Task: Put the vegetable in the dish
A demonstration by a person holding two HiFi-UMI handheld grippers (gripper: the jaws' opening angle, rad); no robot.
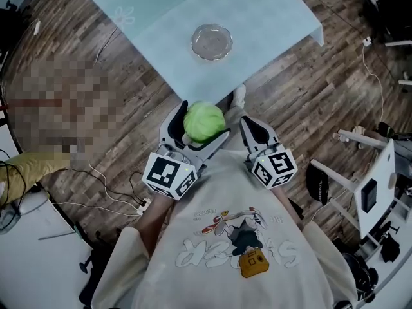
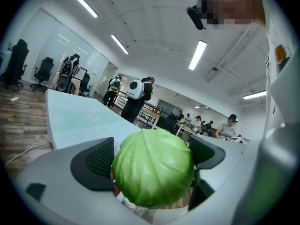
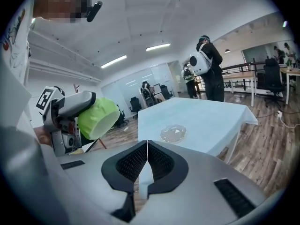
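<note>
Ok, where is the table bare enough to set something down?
The blue cloth is bare all round the glass dish: widest to its right, also left and toward the near corner. Crowded only off that corner: left gripper with the cabbage, and the shut right gripper.

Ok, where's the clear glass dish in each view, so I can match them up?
Head view: the clear glass dish sits top centre, on the pale blue tablecloth.
Left gripper view: not in it; the round green cabbage fills the lower centre.
Right gripper view: dish just right of centre, on the cloth.
Shared landmark: the pale blue tablecloth, which shows in all three views.
</note>
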